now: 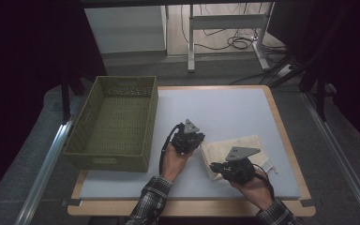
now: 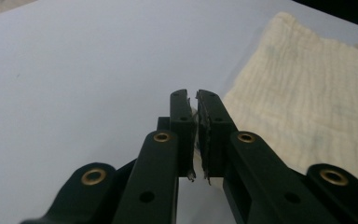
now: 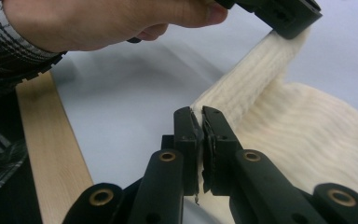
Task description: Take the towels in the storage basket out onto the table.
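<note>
A cream waffle-weave cloth [image 1: 236,142] lies on the pale mat at the right of centre. My left gripper [image 1: 198,141] is at the cloth's left edge, and in its own view the left gripper [image 2: 196,96] is shut with a thin bit of cloth [image 2: 307,88] pinched between the pads. My right gripper [image 1: 214,166] sits at the cloth's near left corner; in its own view the right gripper [image 3: 199,112] is shut on the cloth [image 3: 307,140] edge. There the edge runs taut up to the left gripper [image 3: 286,18], which holds it off the mat.
A green woven basket [image 1: 89,136], with nothing in it, stands on the left of the mat [image 1: 225,105], close to my left hand. The table's wooden rim [image 1: 290,145] runs along the right and near sides. Dark curtains and a desk frame stand beyond the table.
</note>
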